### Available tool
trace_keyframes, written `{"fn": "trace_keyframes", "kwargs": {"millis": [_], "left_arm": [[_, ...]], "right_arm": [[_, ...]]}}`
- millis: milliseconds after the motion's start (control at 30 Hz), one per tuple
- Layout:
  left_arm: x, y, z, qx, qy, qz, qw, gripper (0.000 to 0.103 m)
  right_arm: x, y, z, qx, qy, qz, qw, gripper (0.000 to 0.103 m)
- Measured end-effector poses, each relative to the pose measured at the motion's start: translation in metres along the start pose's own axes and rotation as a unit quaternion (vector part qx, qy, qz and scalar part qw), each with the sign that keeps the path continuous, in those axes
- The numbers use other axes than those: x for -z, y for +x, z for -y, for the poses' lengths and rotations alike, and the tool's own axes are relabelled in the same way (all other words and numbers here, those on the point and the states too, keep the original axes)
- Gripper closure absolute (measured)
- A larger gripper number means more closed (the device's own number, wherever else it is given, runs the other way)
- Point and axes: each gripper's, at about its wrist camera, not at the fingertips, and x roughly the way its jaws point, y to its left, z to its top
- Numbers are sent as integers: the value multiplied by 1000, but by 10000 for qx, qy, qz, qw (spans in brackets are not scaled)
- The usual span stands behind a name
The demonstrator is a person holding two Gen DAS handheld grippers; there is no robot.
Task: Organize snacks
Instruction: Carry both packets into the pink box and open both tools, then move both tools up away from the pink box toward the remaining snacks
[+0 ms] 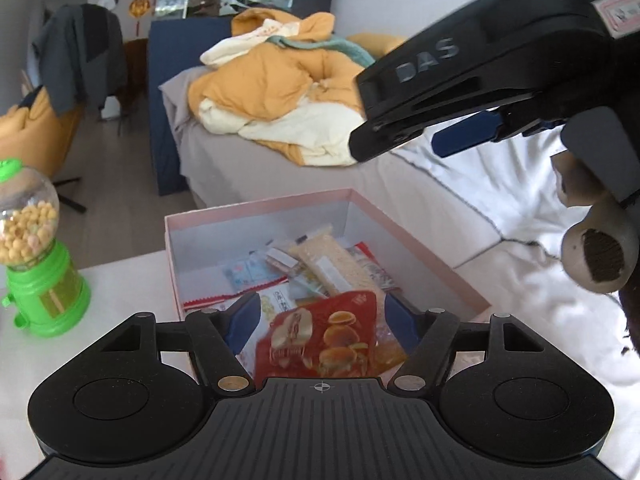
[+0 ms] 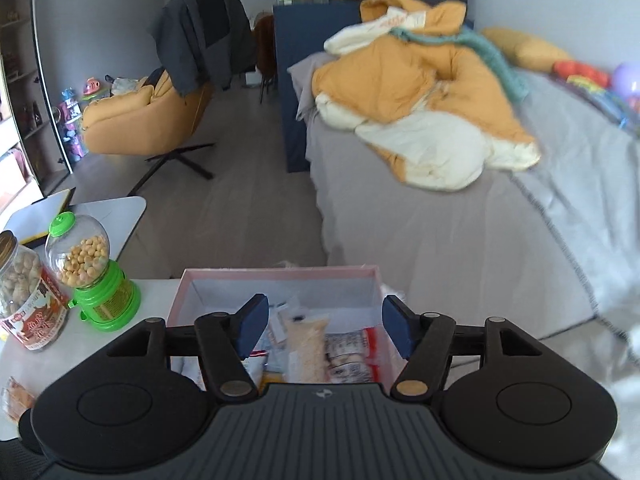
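A pink-rimmed box (image 1: 276, 208) stands on the white table and holds several snack packets, among them a pale yellow packet (image 1: 340, 264). My left gripper (image 1: 320, 320) is over the box's near side, its jaws wide apart around a red snack packet (image 1: 324, 340) printed with round cakes; whether the pads (image 1: 244, 320) touch it is unclear. My right gripper (image 2: 322, 326) is open and empty above the same box (image 2: 280, 274). It also shows in the left wrist view (image 1: 460, 136), high at the right above the box.
A green candy dispenser (image 1: 36, 256) stands left of the box, also in the right wrist view (image 2: 96, 276). A clear jar of nuts (image 2: 24, 300) and a small orange packet (image 2: 18, 400) are at the table's left. A bed with an orange quilt (image 2: 420, 92) lies behind.
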Motion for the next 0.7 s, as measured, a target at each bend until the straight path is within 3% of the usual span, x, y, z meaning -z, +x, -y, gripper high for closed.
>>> {"fn": "trace_keyframes", "kwargs": {"millis": [200,300,400,467,567,700], "left_arm": [[8,-44,-21,-205,-88,196,9996,28],[30,-87,-44,-323,-314,118,9989,28],[63,-133,-78,-780,-645,28,9949,29],[86,-160,-108,-1185,-1078,-44,9871,30],[122,-205,-145,-1763,-1800,-12,9677,30],[165,-248,-163,-2001,-2548,-3,9461,30]], "right_arm": [[-3,-9,-17,-173,-264,107,9994,35],[1,-8,-45,-306,-511,137,9981,35],[16,-5,-85,-637,-853,150,9942,33],[28,3,-117,-1143,-1009,-50,9883,32],[51,17,-177,-2030,-1374,-519,9681,32],[81,31,-263,-2644,-2100,-819,9377,32]]}}
